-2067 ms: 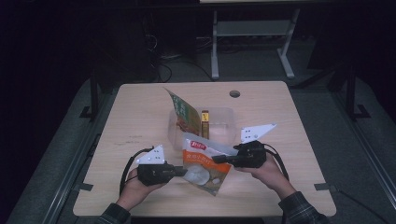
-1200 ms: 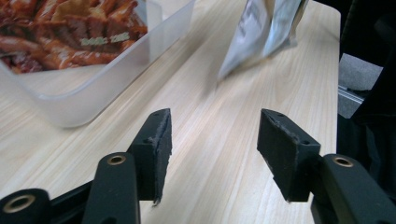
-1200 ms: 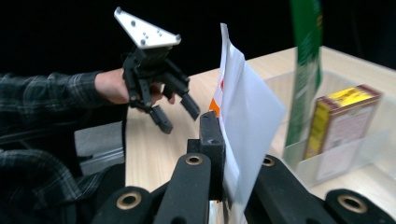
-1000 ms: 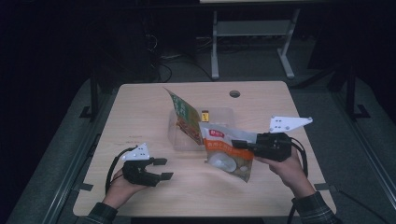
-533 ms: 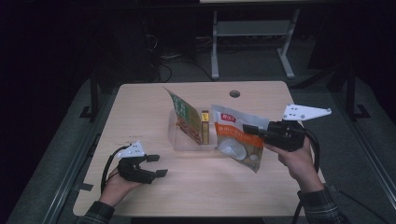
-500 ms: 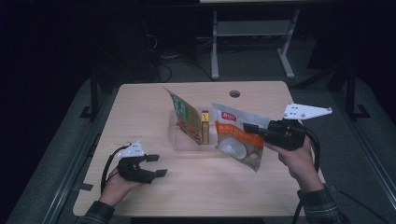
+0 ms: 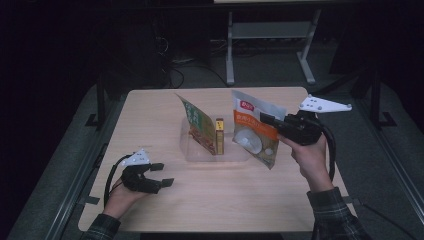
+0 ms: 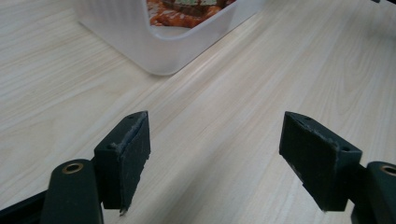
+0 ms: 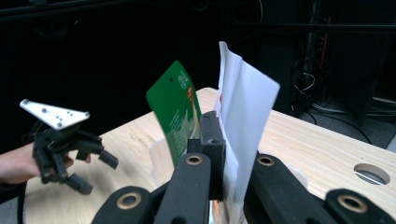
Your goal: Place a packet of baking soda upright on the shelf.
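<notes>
A white and orange food pouch (image 7: 250, 139) hangs upright above the right end of a clear plastic container (image 7: 200, 154), with my right gripper (image 7: 266, 120) shut on its upper edge. In the right gripper view the jaws pinch the pouch's white back (image 9: 245, 112). Inside the container a green pouch (image 7: 196, 122) leans beside a small yellow box (image 7: 219, 136). My left gripper (image 7: 164, 175) rests low at the near left of the table. Its jaws have just been opening and stand wide over bare wood, with nothing between the pads (image 8: 133, 147).
The wooden table (image 7: 150, 115) has free room around the container and along its front edge. A cable hole (image 9: 371, 173) lies near the far side. A metal stand (image 7: 270, 45) and cables sit on the dark floor beyond the table.
The left gripper let go of the pouch, drew back to the near left and opened wider. The right gripper carried the pouch up and to the right, by the container's right end.
</notes>
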Motion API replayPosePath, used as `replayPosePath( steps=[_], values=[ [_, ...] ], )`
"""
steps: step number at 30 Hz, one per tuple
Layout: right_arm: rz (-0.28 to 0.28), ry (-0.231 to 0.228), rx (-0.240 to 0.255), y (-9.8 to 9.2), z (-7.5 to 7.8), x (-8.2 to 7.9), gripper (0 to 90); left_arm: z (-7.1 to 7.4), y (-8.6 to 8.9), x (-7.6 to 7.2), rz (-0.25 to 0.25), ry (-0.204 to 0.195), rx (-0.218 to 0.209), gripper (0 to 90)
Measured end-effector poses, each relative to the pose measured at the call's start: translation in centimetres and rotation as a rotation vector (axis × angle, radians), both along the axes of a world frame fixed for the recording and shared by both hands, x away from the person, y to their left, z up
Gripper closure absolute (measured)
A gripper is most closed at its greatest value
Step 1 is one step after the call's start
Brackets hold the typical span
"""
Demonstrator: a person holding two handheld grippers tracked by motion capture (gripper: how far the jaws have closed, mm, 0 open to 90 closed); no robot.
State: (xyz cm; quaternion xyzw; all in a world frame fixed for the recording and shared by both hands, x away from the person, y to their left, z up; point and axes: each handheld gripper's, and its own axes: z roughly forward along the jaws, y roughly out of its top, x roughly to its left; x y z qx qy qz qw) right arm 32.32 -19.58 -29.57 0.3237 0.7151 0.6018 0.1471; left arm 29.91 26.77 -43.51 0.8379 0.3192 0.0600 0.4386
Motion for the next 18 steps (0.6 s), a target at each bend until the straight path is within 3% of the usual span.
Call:
replayPosePath(
  steps=[18],
  values=[
    [-0.091,-0.027,0.023,3.6,-1.3,4.6,89.5,-0.5,-0.2,0.2,0.003,0.003,0.020,19.3]
  ],
)
